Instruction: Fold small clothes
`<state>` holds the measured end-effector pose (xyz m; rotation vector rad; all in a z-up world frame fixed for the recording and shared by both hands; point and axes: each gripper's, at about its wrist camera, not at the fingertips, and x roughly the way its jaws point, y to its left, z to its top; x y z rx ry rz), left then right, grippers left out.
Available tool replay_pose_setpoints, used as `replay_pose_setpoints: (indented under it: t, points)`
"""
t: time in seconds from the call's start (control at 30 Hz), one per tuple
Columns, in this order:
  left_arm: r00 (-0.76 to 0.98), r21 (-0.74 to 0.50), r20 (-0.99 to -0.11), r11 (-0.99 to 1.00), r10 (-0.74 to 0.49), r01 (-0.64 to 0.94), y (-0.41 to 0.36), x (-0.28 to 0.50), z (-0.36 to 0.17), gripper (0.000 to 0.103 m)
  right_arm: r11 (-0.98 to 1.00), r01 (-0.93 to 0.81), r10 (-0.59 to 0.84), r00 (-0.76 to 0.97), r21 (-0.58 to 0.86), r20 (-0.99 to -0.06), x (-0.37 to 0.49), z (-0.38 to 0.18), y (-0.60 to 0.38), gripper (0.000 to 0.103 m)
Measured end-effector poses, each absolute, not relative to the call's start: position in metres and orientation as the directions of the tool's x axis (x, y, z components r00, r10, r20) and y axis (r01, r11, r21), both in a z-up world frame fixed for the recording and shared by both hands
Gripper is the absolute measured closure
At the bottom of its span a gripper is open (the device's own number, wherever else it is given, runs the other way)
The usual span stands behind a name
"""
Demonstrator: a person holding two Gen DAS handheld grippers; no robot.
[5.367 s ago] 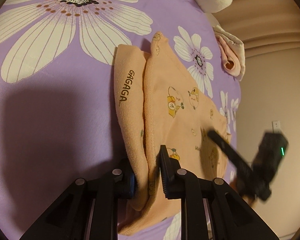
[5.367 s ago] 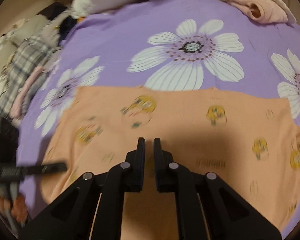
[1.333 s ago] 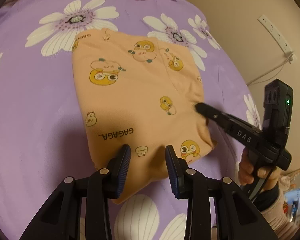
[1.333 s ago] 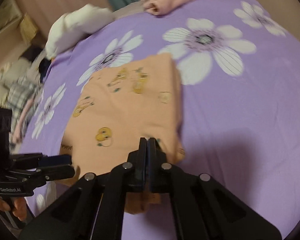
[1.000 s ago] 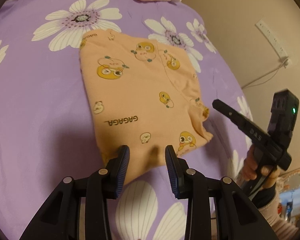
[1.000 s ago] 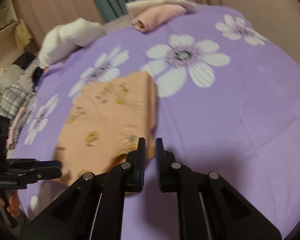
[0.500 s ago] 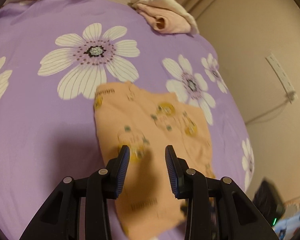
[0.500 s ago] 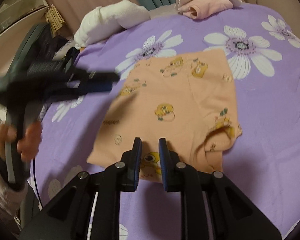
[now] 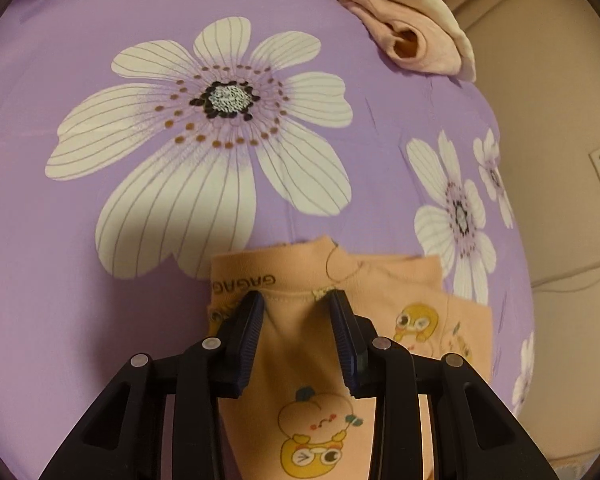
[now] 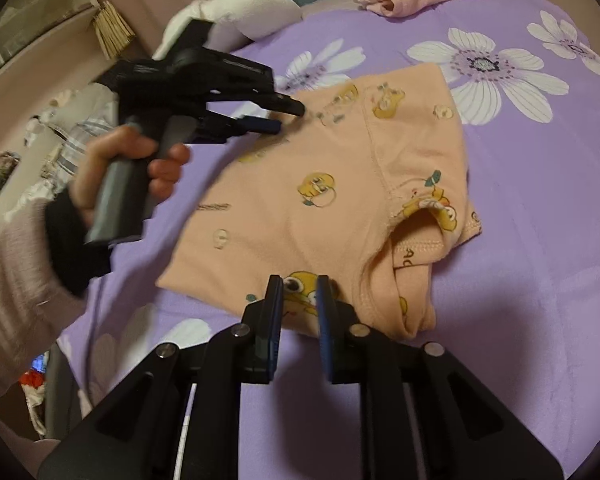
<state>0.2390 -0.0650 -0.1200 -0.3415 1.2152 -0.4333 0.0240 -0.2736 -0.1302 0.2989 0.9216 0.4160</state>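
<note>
Now, right gripper (image 10: 298, 284) low at the near hem of the peach shirt (image 10: 332, 196), jaws parted a little, tips just reaching the cloth edge, nothing pinched between them. Shirt partly folded, lying flat on the purple flowered bedspread (image 10: 540, 240), long axis running away from this tool and up toward the left; one loose sleeve opening gaping at the near right corner, just beside the right finger. Looks like the nearer tool for that near edge.

Further along, left gripper (image 10: 288, 118) seen from the right wrist camera over the far left part of the shirt, held in a bare hand (image 10: 124, 168) with a pale knitted sleeve at the wrist, fingers pointing across the cloth toward the right. From its own camera, left gripper (image 9: 296, 296) wide apart, straddling a raised ridge of the shirt (image 9: 328, 344) near the neckline, pads flanking the fabric but not closed on it. Collar end of the cloth directly ahead of the tips, printed lettering just left of them.

Likely call: a squeeze at the collar end by the left, a matching pinch at the hem by the right, then a fold along the long axis. Risk: the gaping sleeve dragging out of line.

Beyond, a rolled pink garment (image 9: 408, 36) at the far edge of the bed, well apart from the work.
</note>
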Motion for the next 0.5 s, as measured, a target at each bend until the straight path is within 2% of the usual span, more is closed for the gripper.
replay_pose_setpoints:
  t: [0.2,0.33,0.5]
  points:
    - [0.312,-0.463,-0.798,0.856,-0.516,0.23,-0.061,0.211,-0.095,0.069,0.861,-0.183,0.472,0.632,0.474,-0.614,0.03,-0.098,-0.304,0.084]
    - [0.301,-0.448,-0.788,0.836,-0.537,0.317,-0.061,0.174,-0.085,0.069,0.895,-0.097,0.38,0.676,0.435,-0.631,0.061,-0.091,-0.322,0.084]
    - [0.275,-0.423,-0.792,0.815,-0.545,0.397,-0.061,0.127,-0.088,0.069,0.899,-0.023,0.337,0.676,0.438,-0.656,0.1,-0.099,-0.331,0.084]
